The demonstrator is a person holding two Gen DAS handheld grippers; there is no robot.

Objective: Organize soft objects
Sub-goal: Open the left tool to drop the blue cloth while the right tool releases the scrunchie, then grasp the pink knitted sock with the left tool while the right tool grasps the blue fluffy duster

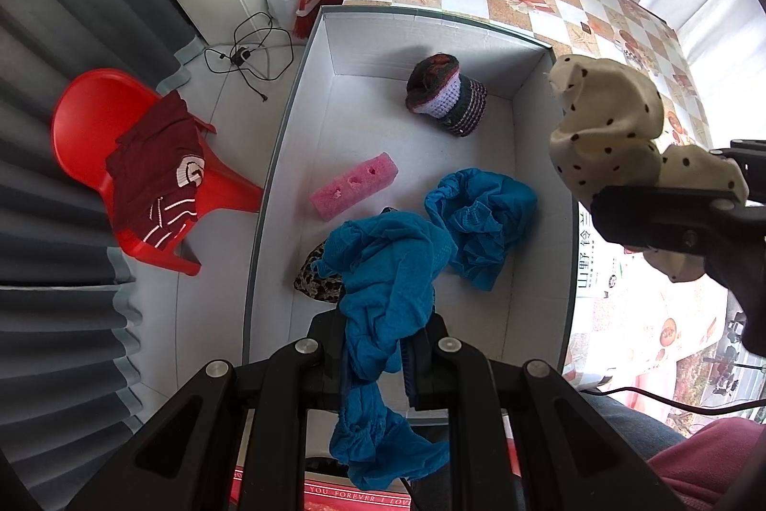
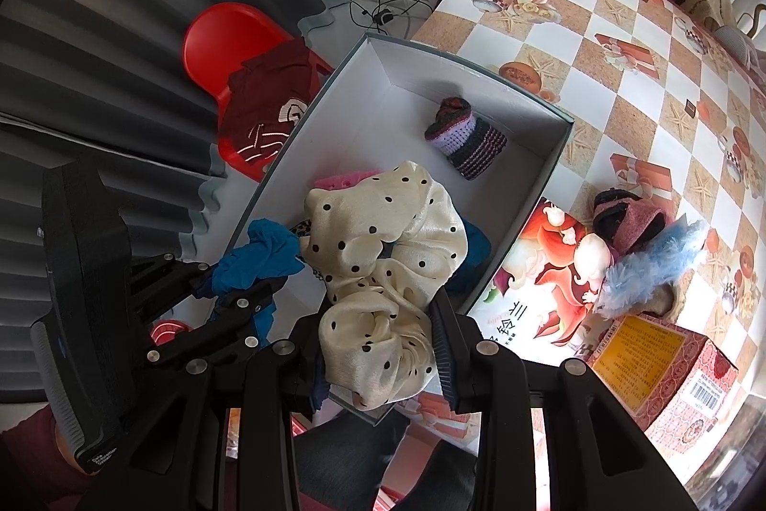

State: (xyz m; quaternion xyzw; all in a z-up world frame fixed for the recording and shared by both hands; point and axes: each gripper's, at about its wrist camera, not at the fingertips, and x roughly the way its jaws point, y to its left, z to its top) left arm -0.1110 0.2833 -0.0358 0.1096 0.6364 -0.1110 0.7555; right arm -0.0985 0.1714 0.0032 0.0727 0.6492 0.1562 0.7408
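Observation:
A blue mesh cloth [image 1: 383,271] hangs from my left gripper [image 1: 380,343], which is shut on it above the near end of a white box [image 1: 431,32]. In the box lie a second blue cloth [image 1: 478,223], a pink sponge [image 1: 354,185], a knitted hat [image 1: 445,94] and a leopard-print piece [image 1: 316,276]. My right gripper [image 2: 378,348] is shut on a cream polka-dot cloth [image 2: 383,262] over the box's near right side [image 2: 478,89]. The left gripper [image 2: 239,278] shows beside it, still gripping its blue cloth [image 2: 258,252].
A red chair [image 1: 95,118] with a maroon garment [image 1: 158,180] stands on the floor left of the box. On the checked table [image 2: 622,80] lie a blue fluffy item [image 2: 656,266], a pink-and-black item [image 2: 627,219] and a red carton [image 2: 670,372]. Cables [image 1: 249,51] lie on the floor.

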